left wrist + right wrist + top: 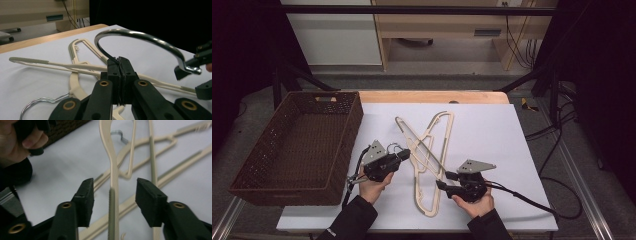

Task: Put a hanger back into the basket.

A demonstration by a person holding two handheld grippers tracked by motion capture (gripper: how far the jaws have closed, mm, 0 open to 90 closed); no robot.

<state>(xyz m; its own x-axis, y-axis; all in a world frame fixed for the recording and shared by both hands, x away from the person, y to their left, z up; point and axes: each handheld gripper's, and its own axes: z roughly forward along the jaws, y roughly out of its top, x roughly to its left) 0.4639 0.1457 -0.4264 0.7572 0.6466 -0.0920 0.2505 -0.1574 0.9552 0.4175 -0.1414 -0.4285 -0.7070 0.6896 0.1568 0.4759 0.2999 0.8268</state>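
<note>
The big brown woven basket [297, 145] has nothing in it yet. The cream plastic hangers [432, 150] lie crossed in a pile on the white table [492, 135], so the tidying looks just begun. The left gripper [119, 65] pinches one silver metal hook [140, 37]. The right gripper [113, 198] is open around a hanger arm, not squeezing.

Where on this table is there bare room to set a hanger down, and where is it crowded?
Free: the white sheet right of the cream hangers up to its right edge, and the strip between them and the wicker basket; the basket's floor is bare too. Crowded: the middle, where the crossed hangers lie between the left claw and right claw.
</note>
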